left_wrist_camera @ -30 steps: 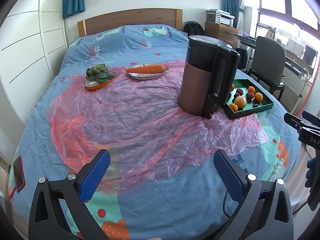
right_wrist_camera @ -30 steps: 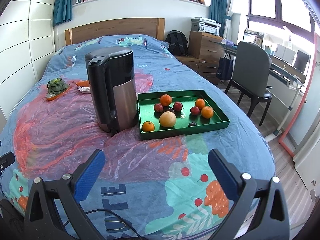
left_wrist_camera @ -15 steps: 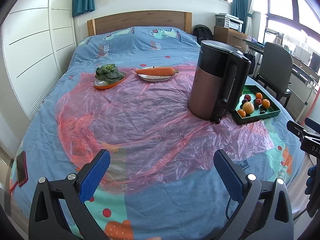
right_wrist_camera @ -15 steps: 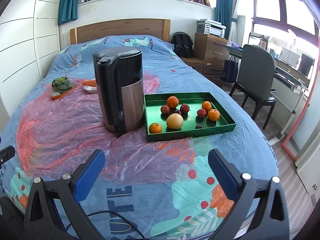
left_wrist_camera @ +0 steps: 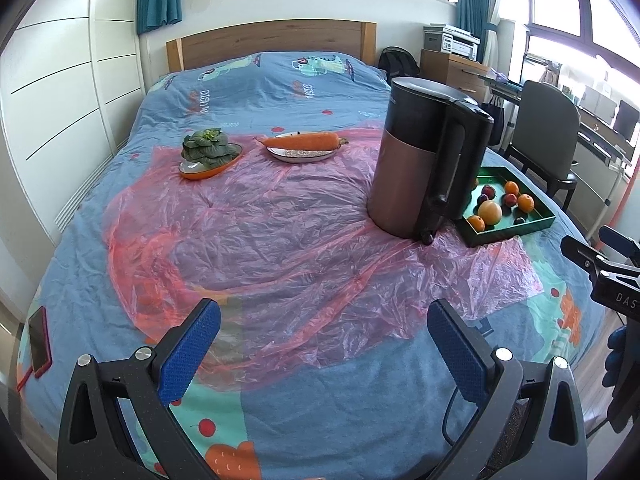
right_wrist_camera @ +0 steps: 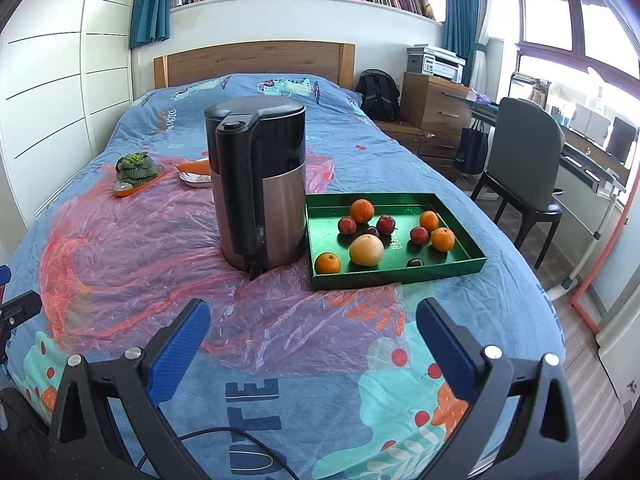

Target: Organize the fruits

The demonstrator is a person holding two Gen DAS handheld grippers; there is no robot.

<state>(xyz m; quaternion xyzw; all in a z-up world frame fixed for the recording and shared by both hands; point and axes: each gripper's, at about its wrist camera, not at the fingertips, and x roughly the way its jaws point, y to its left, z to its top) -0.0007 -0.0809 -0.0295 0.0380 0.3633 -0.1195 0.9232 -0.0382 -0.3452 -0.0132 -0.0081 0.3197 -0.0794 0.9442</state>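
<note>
Left gripper (left_wrist_camera: 323, 338): jaws spread wide, nothing between the blue pads (left_wrist_camera: 188, 354), hovering over the near end of the bed (left_wrist_camera: 320, 408). In the left wrist view the green tray (left_wrist_camera: 516, 232) with the fruits sits far ahead and to the right, well apart from the gripper, partly hidden behind the kettle (left_wrist_camera: 430, 168). Visible in the tray: a large yellow-orange fruit (left_wrist_camera: 489, 211), oranges, small dark red fruits. The kettle stands upright on the pink plastic sheet (left_wrist_camera: 280, 240), just beside the tray's left edge. Further back on the sheet: an orange dish of greens (left_wrist_camera: 209, 155) and a plate with a carrot (left_wrist_camera: 303, 141). A phone (left_wrist_camera: 39, 340) lies at the bed's left edge. The other gripper shows at the right border.

Right gripper (right_wrist_camera: 313, 334): also released, empty, pads (right_wrist_camera: 178, 350) wide apart above the bedspread. In the right wrist view the tray (right_wrist_camera: 400, 276) lies straight ahead and slightly right, near but not touching, its front corner resting on the plastic sheet (right_wrist_camera: 140, 248). Inside: the large fruit (right_wrist_camera: 366, 250) near centre, four oranges, e.g. the front-left one (right_wrist_camera: 327, 263), and several small red and dark fruits. The kettle (right_wrist_camera: 258, 184) stands just left of the tray, handle facing the camera. Greens (right_wrist_camera: 136, 168) and carrot plate behind it. A chair (right_wrist_camera: 524, 160) stands beside the bed on the right.
</note>
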